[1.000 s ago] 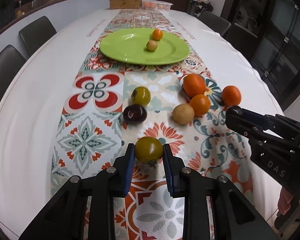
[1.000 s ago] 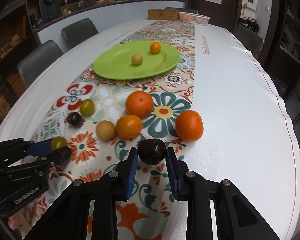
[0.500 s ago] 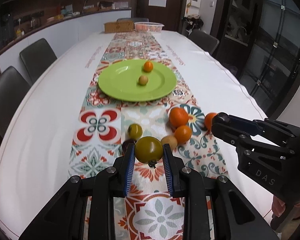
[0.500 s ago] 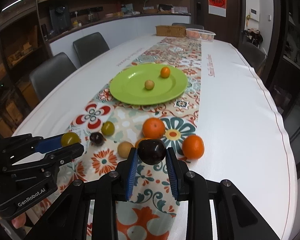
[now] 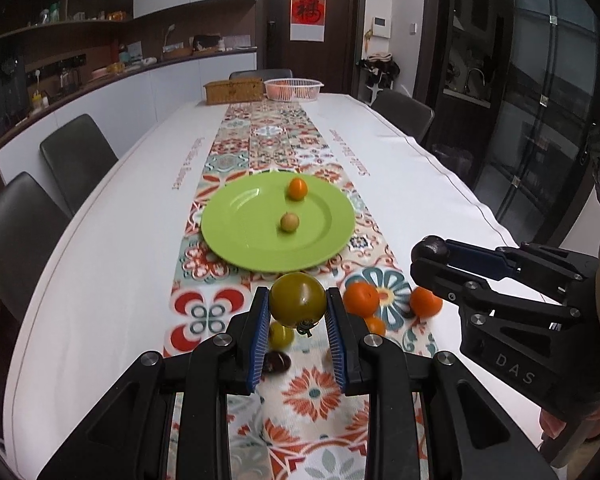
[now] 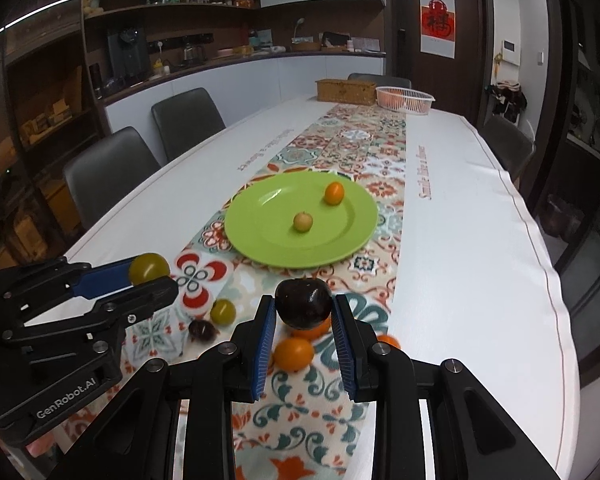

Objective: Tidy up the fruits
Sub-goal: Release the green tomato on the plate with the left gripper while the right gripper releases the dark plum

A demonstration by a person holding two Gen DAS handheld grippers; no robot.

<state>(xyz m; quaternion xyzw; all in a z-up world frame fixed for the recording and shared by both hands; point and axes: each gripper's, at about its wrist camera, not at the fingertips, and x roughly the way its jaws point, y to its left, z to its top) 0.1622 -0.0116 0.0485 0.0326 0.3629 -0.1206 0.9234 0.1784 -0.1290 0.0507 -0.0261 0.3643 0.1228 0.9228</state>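
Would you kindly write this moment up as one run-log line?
left gripper: shut on green tomato | right gripper: shut on dark plum | both raised above table | green plate: two small fruits

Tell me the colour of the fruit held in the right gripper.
Dark purple, almost black fruit, best seen in the right wrist view.

Black hand-held gripper (image 5: pixel 298 312) (blue pads (image 5: pixel 259 336), silver screws).
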